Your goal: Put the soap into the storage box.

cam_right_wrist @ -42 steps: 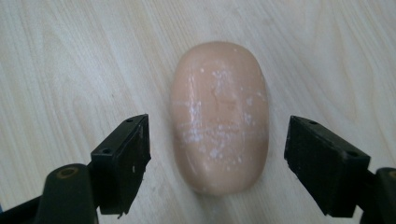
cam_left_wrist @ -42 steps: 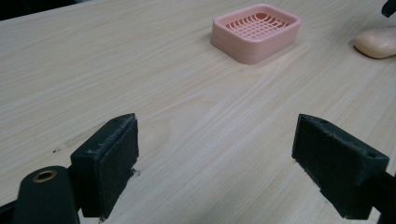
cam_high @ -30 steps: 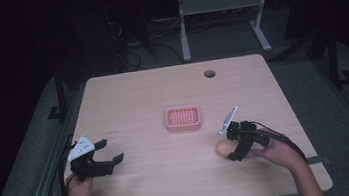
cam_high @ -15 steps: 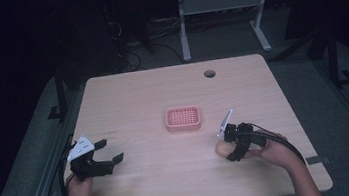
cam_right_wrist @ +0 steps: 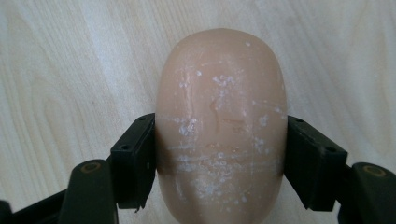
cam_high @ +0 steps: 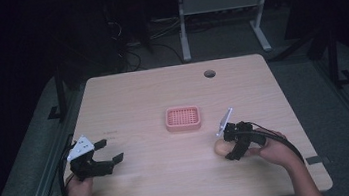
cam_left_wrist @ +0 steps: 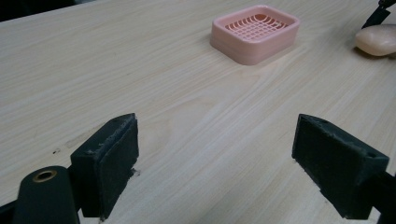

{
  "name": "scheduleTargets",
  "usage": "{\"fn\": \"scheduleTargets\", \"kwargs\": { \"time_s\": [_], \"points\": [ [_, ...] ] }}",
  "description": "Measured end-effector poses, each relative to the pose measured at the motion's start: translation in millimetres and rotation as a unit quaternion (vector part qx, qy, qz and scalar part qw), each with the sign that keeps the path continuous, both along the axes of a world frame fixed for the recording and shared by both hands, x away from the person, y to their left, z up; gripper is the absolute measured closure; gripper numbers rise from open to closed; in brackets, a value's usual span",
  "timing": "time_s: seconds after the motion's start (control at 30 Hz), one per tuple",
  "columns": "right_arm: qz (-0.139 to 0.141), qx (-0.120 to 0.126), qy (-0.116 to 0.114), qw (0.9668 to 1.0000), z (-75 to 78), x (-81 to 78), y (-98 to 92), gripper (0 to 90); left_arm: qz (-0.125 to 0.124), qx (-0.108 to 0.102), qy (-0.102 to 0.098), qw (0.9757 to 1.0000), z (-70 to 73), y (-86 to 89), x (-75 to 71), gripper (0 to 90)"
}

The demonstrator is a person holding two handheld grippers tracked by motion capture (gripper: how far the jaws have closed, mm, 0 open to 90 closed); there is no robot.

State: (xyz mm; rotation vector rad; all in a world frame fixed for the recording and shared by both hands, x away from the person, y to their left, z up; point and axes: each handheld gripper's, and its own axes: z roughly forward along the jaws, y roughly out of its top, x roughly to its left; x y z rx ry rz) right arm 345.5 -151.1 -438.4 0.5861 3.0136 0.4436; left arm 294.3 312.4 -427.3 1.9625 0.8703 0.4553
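A pale beige bar of soap sits between the pads of my right gripper, which press on both its sides; the gripper is shut on it. In the high view the soap is at the table's right front with the right gripper over it. It appears to lie on the wood. A pink slatted soap dish stands empty at the table's middle, and it shows far off in the left gripper view with the soap beside it. My left gripper is open over bare wood at the left front.
The wooden table has a round cable hole at its back right. Dark floor, cables and a white desk frame lie beyond the far edge.
My right gripper has edged slightly left around the soap. The left gripper and the soap dish have not moved.
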Motion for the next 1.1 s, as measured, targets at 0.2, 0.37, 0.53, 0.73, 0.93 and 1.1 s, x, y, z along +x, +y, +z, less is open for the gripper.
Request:
{"fn": "scheduleTargets", "kwargs": {
  "time_s": [0.2,0.37,0.53,0.73,0.93,1.1],
  "points": [
    [0.002,0.004,-0.005,1.0,8.3,7.6,1.7,32.0,0.0,0.0,-0.003,1.0,0.2,0.4,0.0,14.3],
    [0.007,0.013,-0.004,0.9999,14.2,14.7,4.2,32.0,0.003,-0.004,0.0,1.0,0.3,0.6,-0.2,14.3],
    [0.007,0.015,-0.005,0.9999,18.9,20.3,6.7,32.0,0.006,-0.01,0.0,0.9999,-0.1,0.4,-0.2,14.3],
    [0.01,0.016,-0.006,0.9998,23.2,27.4,8.6,32.0,0.006,-0.01,-0.001,0.9999,0.0,0.2,0.2,14.3],
    [0.012,0.022,-0.005,0.9997,26.8,34.4,10.6,32.0,0.006,-0.01,-0.001,0.9999,0.2,0.8,0.2,14.3],
    [0.015,0.018,-0.005,0.9997,30.5,39.2,15.0,32.0,0.006,-0.01,-0.001,0.9999,0.3,0.8,0.1,14.3]
  ]
}}
